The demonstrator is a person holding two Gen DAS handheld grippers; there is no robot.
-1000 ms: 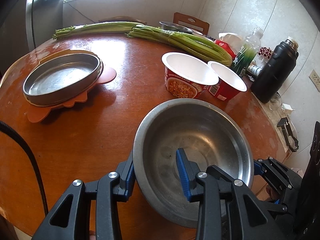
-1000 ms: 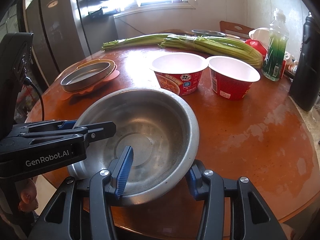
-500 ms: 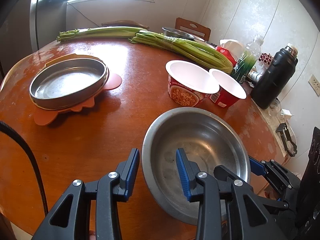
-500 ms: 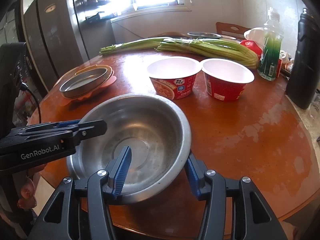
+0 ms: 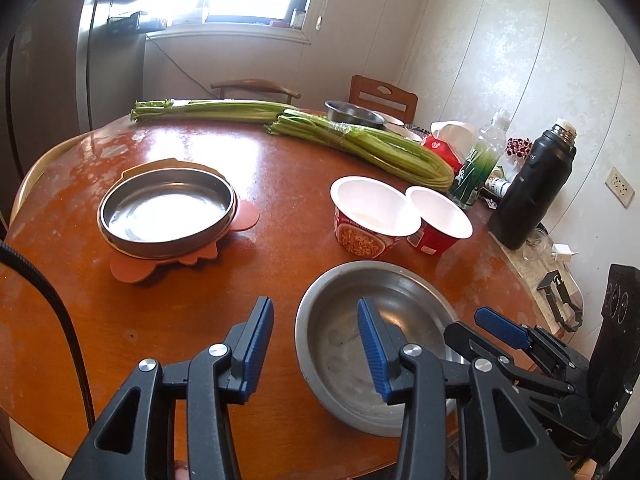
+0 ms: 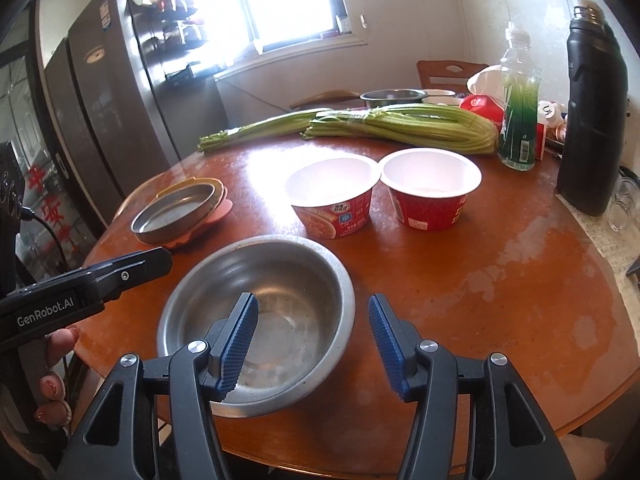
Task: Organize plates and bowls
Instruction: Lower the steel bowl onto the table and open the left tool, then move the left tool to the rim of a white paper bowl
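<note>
Steel bowl (image 6: pixel 276 316) sits on the counter (image 6: pixel 460 280) (near its edge) between both tools: left tool (image 5: pixel 316 344) and right tool (image 6: pixel 312 340) are opening, each straddling the rim, pads clear.

White lettering "GenRobot.AI" runs along the black side of the left gripper (image 6: pixel 154 258) in the right wrist view, while the print on the two red noodle cups (image 6: pixel 338 216) is too small to read.
</note>
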